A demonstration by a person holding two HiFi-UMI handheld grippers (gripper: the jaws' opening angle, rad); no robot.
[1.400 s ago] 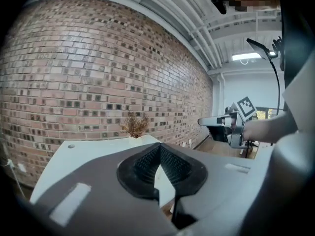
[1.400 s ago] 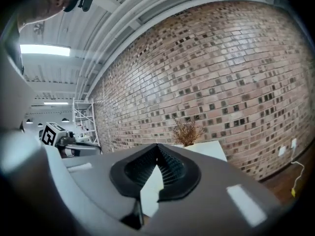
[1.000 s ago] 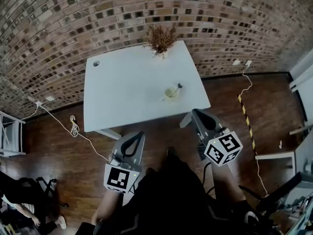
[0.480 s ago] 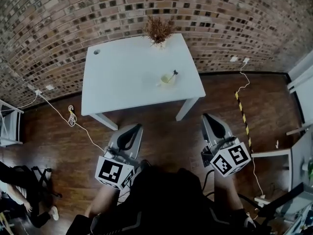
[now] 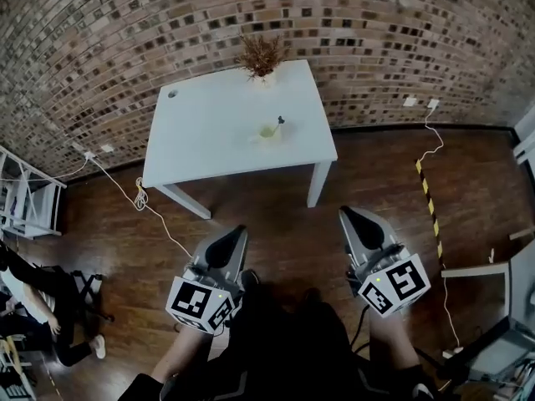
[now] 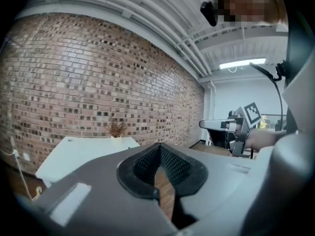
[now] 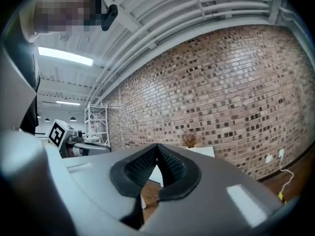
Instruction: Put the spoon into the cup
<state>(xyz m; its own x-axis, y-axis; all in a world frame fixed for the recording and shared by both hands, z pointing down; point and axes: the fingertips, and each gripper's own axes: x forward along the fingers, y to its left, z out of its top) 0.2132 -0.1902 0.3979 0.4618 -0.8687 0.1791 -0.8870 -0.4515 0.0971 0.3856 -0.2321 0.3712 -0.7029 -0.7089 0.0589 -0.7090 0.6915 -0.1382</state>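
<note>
Head view: you're standing well back, empty-handed.
Brick wall behind, wood floor under you, and the white counter sits against the wall. Your left gripper and right gripper hang over the floor, jaws clenched on nothing. The counter carries a dried plant and the cup, with the spoon standing in it.

The white counter carries a pale cup toward 3 o'clock of its middle with a spoon standing in it. A dried plant sits at the 12 o'clock edge, and a round hole at the 10 o'clock corner.
</note>
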